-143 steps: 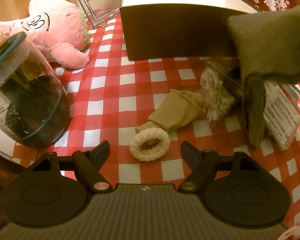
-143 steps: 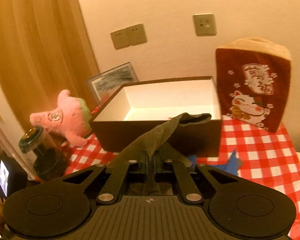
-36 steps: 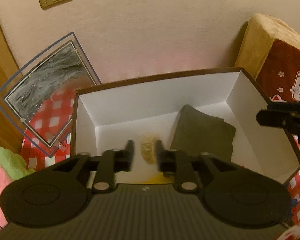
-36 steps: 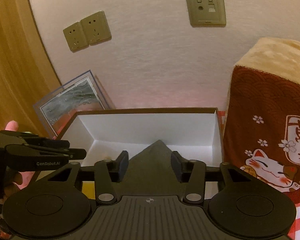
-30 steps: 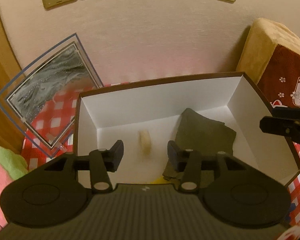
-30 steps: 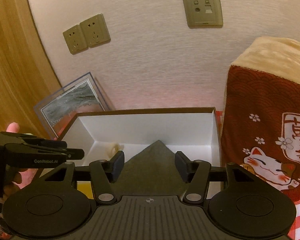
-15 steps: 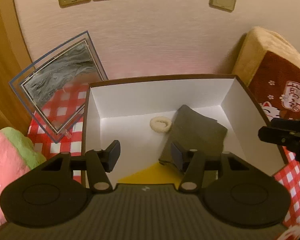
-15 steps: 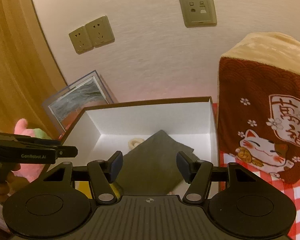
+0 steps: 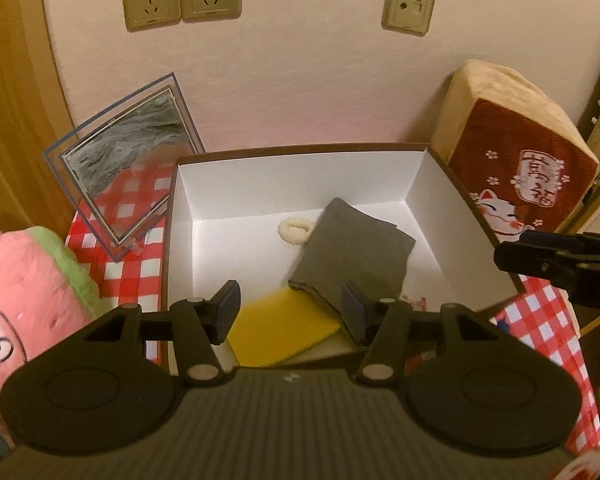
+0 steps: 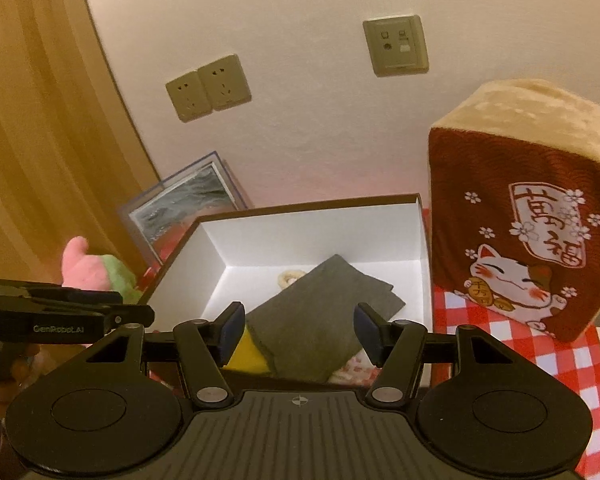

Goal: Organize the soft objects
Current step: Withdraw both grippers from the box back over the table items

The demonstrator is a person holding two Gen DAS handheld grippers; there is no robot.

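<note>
Left wrist: cloth [image 9: 352, 256] beyond tool [image 9: 290, 312].

Inside the brown box [image 9: 436, 168] with white walls, a folded grey-green cloth [image 9: 354, 254] lies flat, angled toward the right wall. A cream ring-shaped scrunchie [image 9: 295, 231] rests just beside the cloth's far-left corner, touching it. A yellow flat piece [image 9: 284, 326] lies partly under the cloth's near edge.

Box [image 9: 182, 216]: matt white card inside, brown rim. Grey cloth [image 9: 352, 256]: matt woven fabric. Ring [image 9: 295, 230]: cream, knobbly, looks like terry. Yellow sheet [image 9: 280, 330]: smooth, matt. Pink toy [image 9: 24, 284] & cat cushion [image 9: 516, 152]: plush. Frame [image 9: 128, 164]: clear glossy acrylic. Claws: matt black plastic.
</note>
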